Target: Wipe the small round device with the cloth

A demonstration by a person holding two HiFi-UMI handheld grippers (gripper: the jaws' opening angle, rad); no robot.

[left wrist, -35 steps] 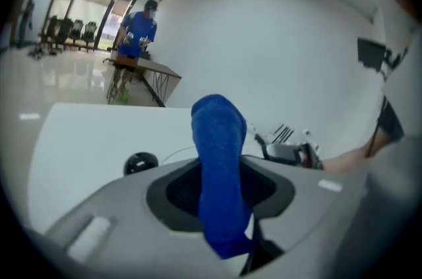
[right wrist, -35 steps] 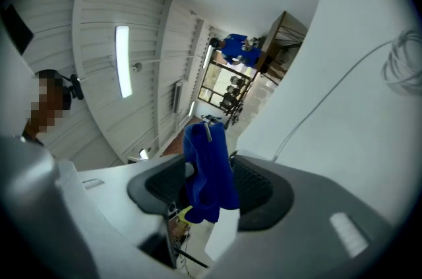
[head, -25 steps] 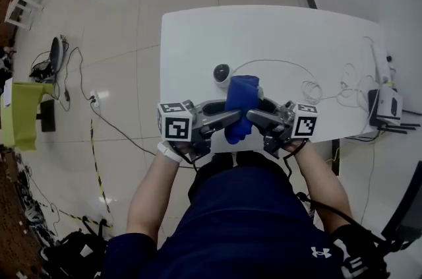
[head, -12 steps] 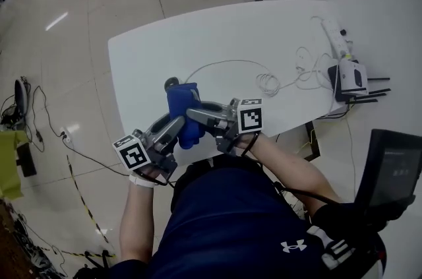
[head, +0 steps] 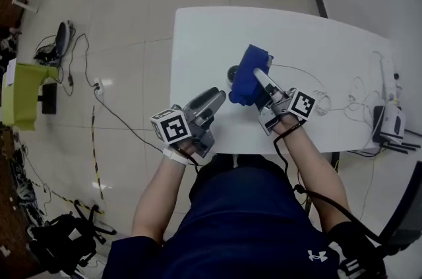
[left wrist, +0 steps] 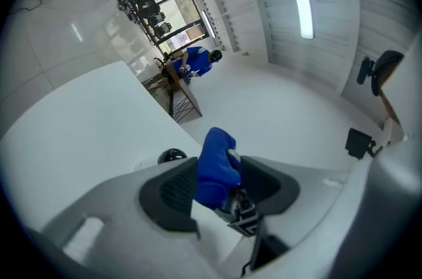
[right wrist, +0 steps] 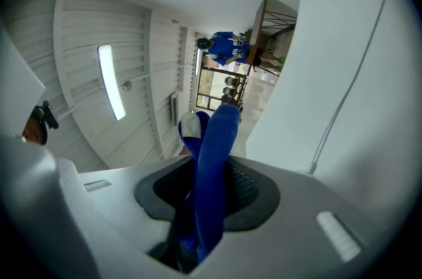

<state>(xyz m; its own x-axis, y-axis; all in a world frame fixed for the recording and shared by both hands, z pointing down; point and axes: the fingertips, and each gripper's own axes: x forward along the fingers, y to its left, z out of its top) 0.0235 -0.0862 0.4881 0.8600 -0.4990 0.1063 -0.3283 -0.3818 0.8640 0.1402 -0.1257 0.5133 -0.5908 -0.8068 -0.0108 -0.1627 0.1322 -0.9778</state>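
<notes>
No readable words or numbers anywhere.
Only brand mark: white Under Armour logo (head: 317, 255) on the dark shirt (head: 250, 225); square markers (head: 173, 128) carry code patterns, no lettering.

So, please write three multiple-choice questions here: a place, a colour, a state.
1. Where is the small round device? A. on the white table, beside the cloth B. on the floor C. on a shelf
2. What colour is the cloth? A. yellow B. blue C. red
3. The right gripper is: A. open, empty B. shut on the cloth C. shut on a cable
Answers: 1 A, the head view shows it on the table at the cloth's edge; 2 B, all views show it blue; 3 B, its jaws, which have just been closing, pinch the cloth in the right gripper view.
</notes>
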